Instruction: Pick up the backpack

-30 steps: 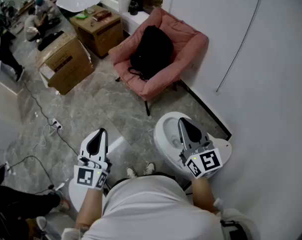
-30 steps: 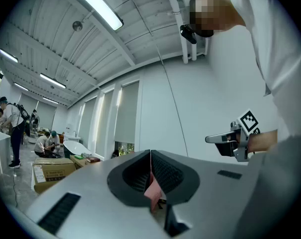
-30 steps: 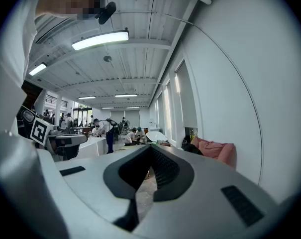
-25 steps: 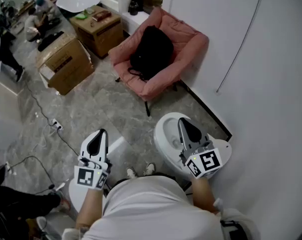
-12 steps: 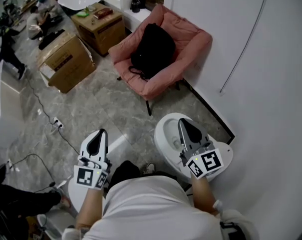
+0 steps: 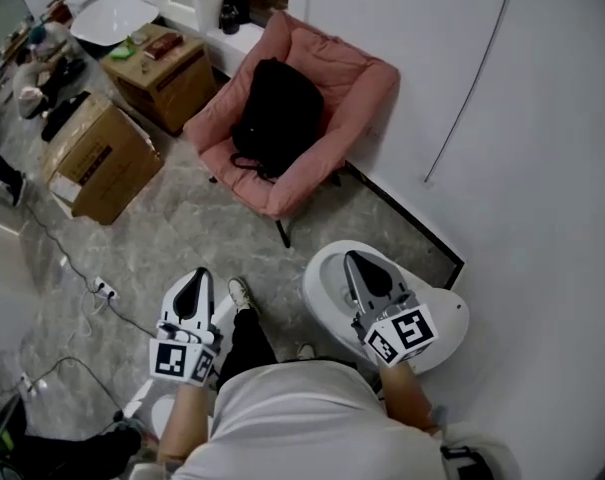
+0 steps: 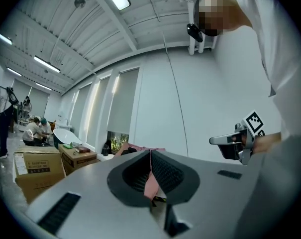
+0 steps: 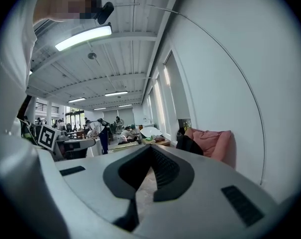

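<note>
The black backpack (image 6: 272,118) leans upright in a pink cushioned chair (image 6: 347,73) against the white wall, well ahead of both grippers. My left gripper (image 6: 199,276) is held out in front of my body over the floor, its jaws shut and empty. Level with it on the right, my right gripper (image 6: 354,258) is over a white round fixture (image 6: 437,318), its jaws meeting at the tip with nothing between them. In the right gripper view the backpack (image 8: 188,144) and chair (image 8: 215,142) show small at the right, far beyond the right gripper (image 8: 150,148). The left gripper (image 7: 150,152) points towards the chair (image 7: 140,148).
Two cardboard boxes (image 6: 92,163) (image 6: 162,68) stand left of the chair. A cable with a power strip (image 6: 100,288) lies on the grey floor at the left. My foot (image 6: 240,293) is forward between the grippers. The wall runs along the right. People work at the far back (image 8: 110,133).
I have stepped forward: a leg and foot now show between the grippers, and the chair and backpack have shifted left in the head view. Both grippers stay shut.
</note>
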